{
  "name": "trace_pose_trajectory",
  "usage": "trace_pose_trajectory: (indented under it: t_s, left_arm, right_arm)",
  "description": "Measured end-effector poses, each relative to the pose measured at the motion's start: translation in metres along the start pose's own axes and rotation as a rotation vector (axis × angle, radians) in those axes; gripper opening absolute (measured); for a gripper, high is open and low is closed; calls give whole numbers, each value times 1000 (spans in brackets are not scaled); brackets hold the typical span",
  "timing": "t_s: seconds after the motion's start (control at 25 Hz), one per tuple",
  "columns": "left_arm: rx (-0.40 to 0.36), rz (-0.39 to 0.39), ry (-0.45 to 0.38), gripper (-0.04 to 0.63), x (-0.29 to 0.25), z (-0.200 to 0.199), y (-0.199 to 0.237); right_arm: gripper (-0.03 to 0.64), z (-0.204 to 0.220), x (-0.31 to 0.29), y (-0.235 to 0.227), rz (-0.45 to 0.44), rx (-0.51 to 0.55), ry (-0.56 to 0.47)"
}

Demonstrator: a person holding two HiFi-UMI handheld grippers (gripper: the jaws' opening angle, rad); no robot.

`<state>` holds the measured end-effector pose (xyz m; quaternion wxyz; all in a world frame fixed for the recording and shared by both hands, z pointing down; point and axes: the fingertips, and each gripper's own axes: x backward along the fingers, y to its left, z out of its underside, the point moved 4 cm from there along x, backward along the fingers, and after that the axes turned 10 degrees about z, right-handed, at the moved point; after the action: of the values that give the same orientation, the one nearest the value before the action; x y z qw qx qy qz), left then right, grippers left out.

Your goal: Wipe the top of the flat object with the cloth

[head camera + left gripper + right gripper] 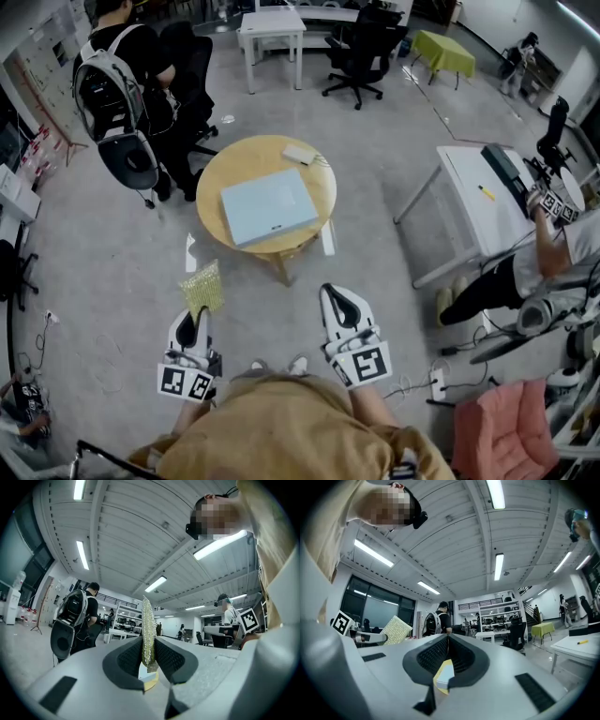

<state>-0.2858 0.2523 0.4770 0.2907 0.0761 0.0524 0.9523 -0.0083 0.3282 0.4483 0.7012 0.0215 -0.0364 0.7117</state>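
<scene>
- Pinching a yellow-green mesh cloth (202,288), the left gripper (195,319) has its jaws nearly together, clamped on the cloth's lower edge. The cloth stands up past the tips and shows edge-on in the left gripper view.
- Right gripper (336,298): jaws brought together, pads meeting, nothing btwn them. It's level w/ the left one and apart from it.
- Flat object (268,206): light blue, rectangular, lying on the round wooden table (217,169), slightly skewed. A small white item (300,154) sits near the table's far edge.
- Both grippers are close to the person's body, on the near side of the table and off it. The cloth is apart from the flat object.
- Person w/ backpack (117,84) is left of the table; white desk (464,178) at right.
</scene>
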Motion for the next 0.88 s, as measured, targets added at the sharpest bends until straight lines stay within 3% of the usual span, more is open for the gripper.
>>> trace_pose_trajectory:
  t_s: [0.36, 0.6, 0.88]
  left_arm:
    - [-6, -48, -1, 63, -7, 9, -8]
    - [16, -37, 13, 63, -4, 6, 7]
    - [35, 18, 5, 63, -66, 19, 42]
  right_arm:
    - [0, 13, -8, -15, -42, -22, 13]
    - [0, 5, -18, 1, -32, -38, 8]
    - [0, 20, -55, -31, 26, 1, 47]
